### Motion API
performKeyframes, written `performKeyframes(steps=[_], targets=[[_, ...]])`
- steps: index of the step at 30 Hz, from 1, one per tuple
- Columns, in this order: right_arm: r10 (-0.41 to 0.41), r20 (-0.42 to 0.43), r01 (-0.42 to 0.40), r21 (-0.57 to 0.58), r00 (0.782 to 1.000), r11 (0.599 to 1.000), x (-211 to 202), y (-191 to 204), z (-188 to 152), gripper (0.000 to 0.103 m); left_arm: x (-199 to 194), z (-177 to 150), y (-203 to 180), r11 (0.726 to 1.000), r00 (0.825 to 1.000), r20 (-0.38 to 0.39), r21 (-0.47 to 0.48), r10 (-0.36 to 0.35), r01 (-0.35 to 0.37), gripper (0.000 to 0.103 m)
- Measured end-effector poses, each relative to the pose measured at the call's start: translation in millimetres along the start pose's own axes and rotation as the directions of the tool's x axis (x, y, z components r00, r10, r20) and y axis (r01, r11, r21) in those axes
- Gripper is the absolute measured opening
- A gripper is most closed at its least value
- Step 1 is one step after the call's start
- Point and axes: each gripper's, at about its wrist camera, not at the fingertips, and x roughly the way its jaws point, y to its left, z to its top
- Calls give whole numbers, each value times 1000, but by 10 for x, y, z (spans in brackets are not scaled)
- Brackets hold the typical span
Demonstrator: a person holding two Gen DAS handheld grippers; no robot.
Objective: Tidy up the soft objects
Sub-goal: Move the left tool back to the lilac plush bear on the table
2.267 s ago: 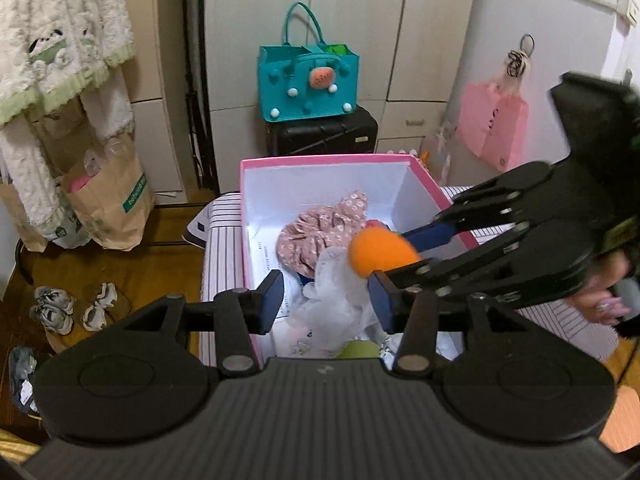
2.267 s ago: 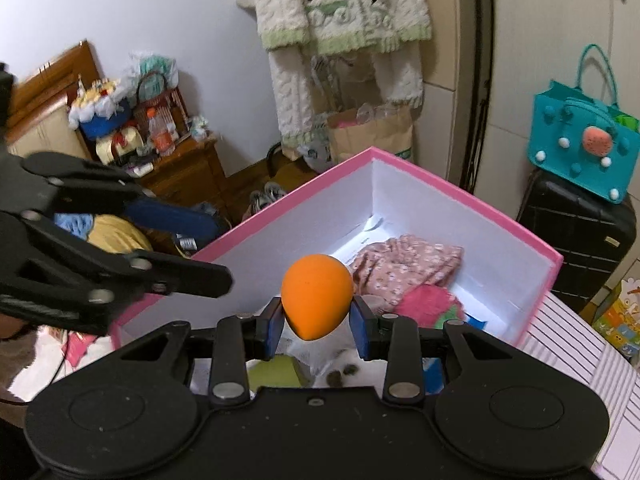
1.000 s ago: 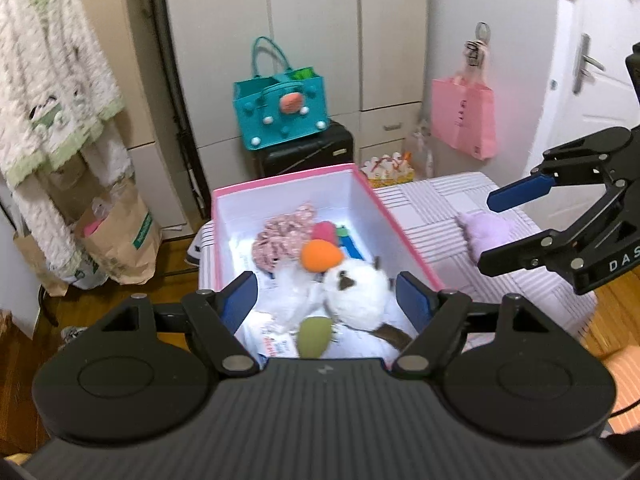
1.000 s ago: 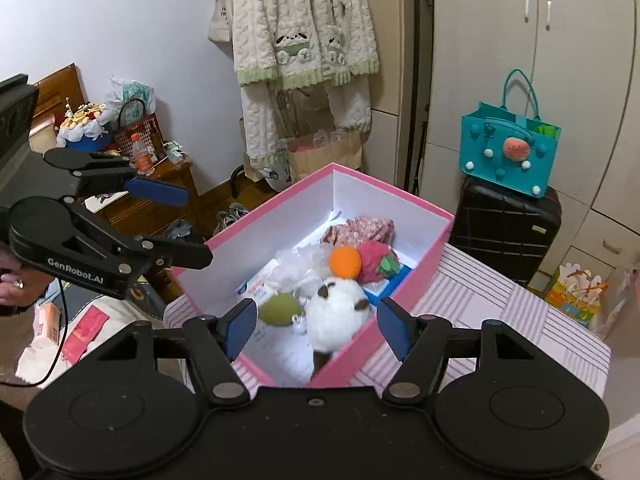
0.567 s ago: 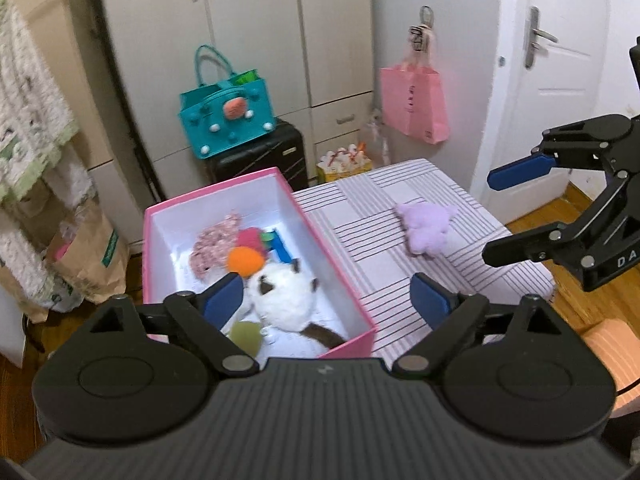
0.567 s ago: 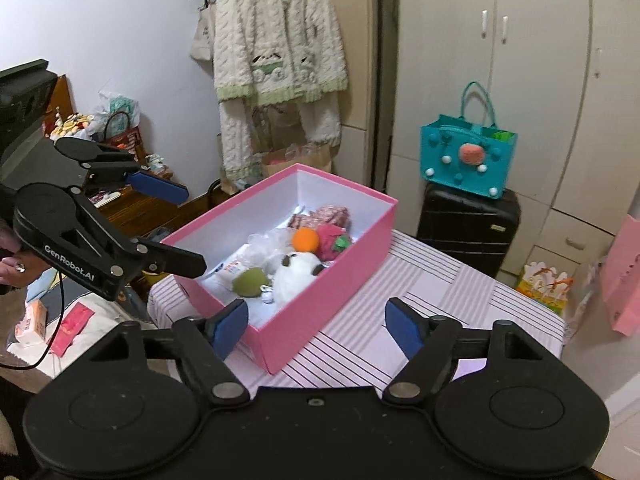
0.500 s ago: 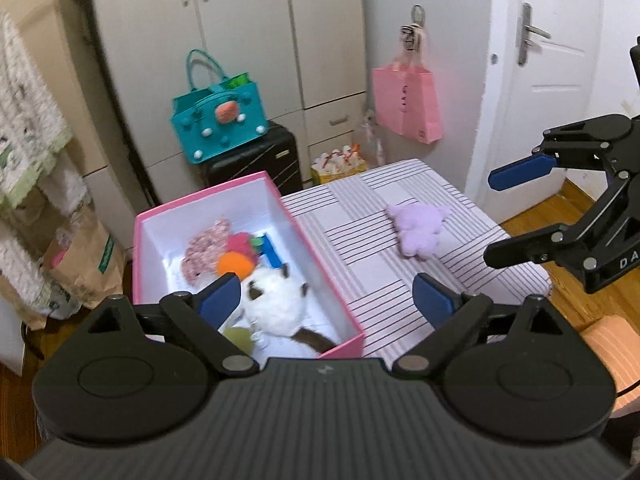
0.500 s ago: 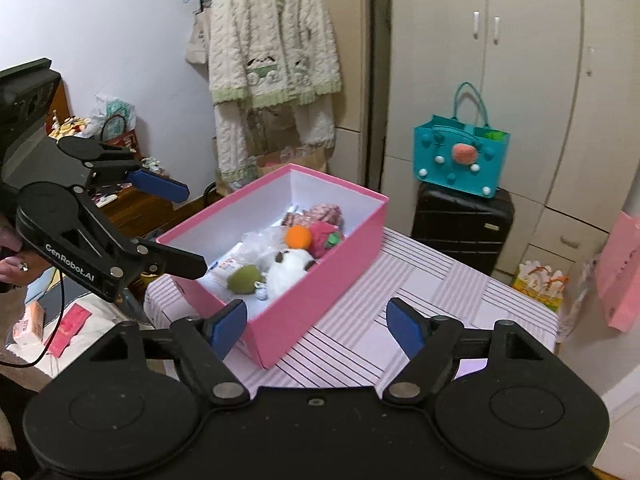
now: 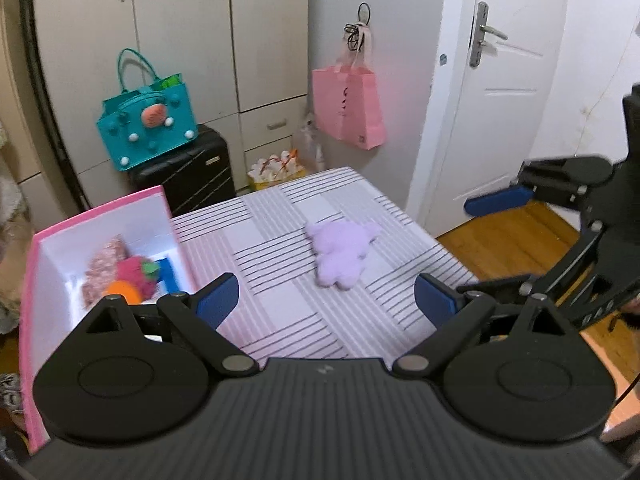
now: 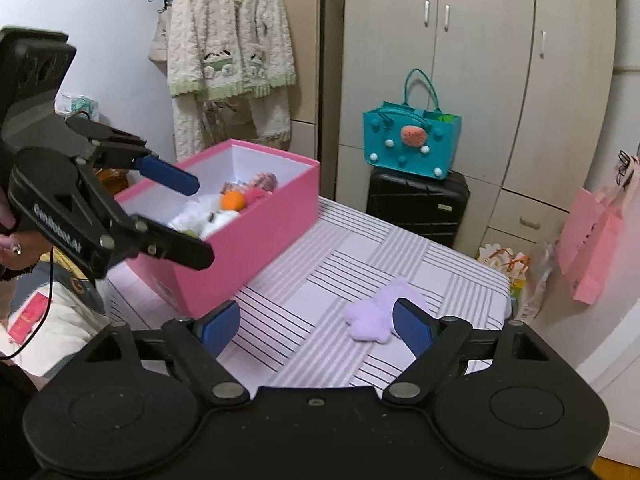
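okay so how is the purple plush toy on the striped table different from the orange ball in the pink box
The flat, pale purple plush toy lies alone on the striped tablecloth; the round orange ball sits inside the pink cardboard box. The purple toy is lobed and spread out; the orange ball is smooth and compact. The purple toy has open cloth around it; the orange ball is packed among other soft toys. Neither is held by a gripper.

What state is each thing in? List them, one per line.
pink box: open-topped, holding soft toys.
purple plush: lying flat on the striped table, outside the box.
left gripper: open, empty.
right gripper: jaws opening, nothing between them.
door: shut.
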Motion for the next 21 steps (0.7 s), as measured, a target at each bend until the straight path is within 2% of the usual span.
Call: performKeyframes(steps=[6, 11, 15, 17, 19, 21], targets=[[-20, 14, 20, 14, 1000, 1000, 237, -245, -298, 88, 349, -3, -158, 1000, 999, 49, -9, 4, -3, 95], [-80, 70, 78, 37, 994, 996, 540, -404, -519, 88, 683, -1, -213, 998, 999, 43, -49, -28, 30, 94], [-112, 100, 107, 53, 989, 993, 848, -451, -672, 90, 993, -29, -200, 993, 999, 8, -104, -46, 47, 91], [-127, 90, 124, 42, 988, 991, 1026, -455, -732, 91, 1142, -37, -202, 993, 999, -12, -112, -31, 30, 80], [-153, 48, 153, -4, 987, 988, 1233, -452, -751, 91, 1311, -50, -205, 993, 999, -45, -115, 4, -9, 80], [-154, 15, 155, -51, 988, 987, 1397, -462, -738, 91, 1468, -59, -149, 989, 998, -67, -148, -4, -6, 79]])
